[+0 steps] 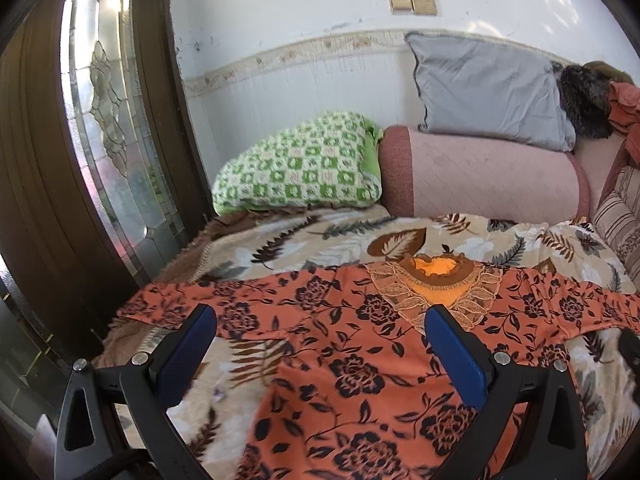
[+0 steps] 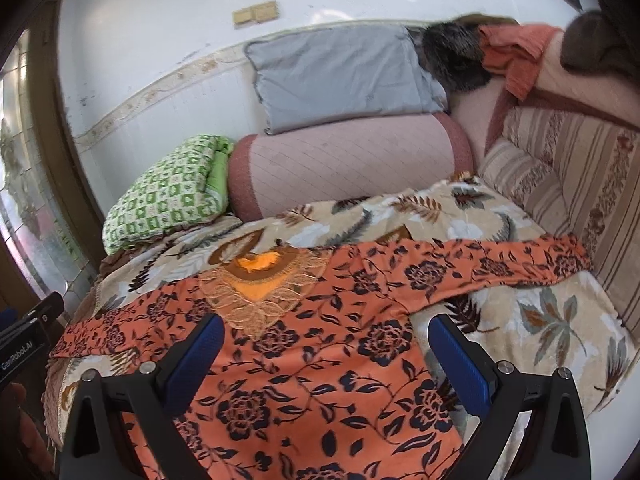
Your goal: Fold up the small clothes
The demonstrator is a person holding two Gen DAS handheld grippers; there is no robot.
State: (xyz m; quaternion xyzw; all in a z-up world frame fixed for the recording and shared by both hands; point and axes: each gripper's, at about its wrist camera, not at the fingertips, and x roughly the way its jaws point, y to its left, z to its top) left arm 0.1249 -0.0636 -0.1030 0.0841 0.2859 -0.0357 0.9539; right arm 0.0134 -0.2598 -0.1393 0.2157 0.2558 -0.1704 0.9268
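An orange top with black flowers (image 1: 360, 360) lies spread flat on a leaf-patterned blanket (image 1: 320, 236), sleeves out to both sides, lace collar (image 1: 436, 284) at the far end. It also shows in the right wrist view (image 2: 320, 360). My left gripper (image 1: 320, 324) is open and empty, hovering over the top's left side near the left sleeve (image 1: 168, 300). My right gripper (image 2: 326, 332) is open and empty over the top's right side, near the right sleeve (image 2: 500, 260). The left gripper's body (image 2: 28, 340) shows at the left edge of the right wrist view.
A green checked pillow (image 1: 296, 168), a pink bolster (image 1: 480, 176) and a grey pillow (image 1: 488, 88) lie at the far end against the wall. A striped sofa back (image 2: 580, 184) runs along the right. A dark wooden door with glass (image 1: 100, 120) stands at the left.
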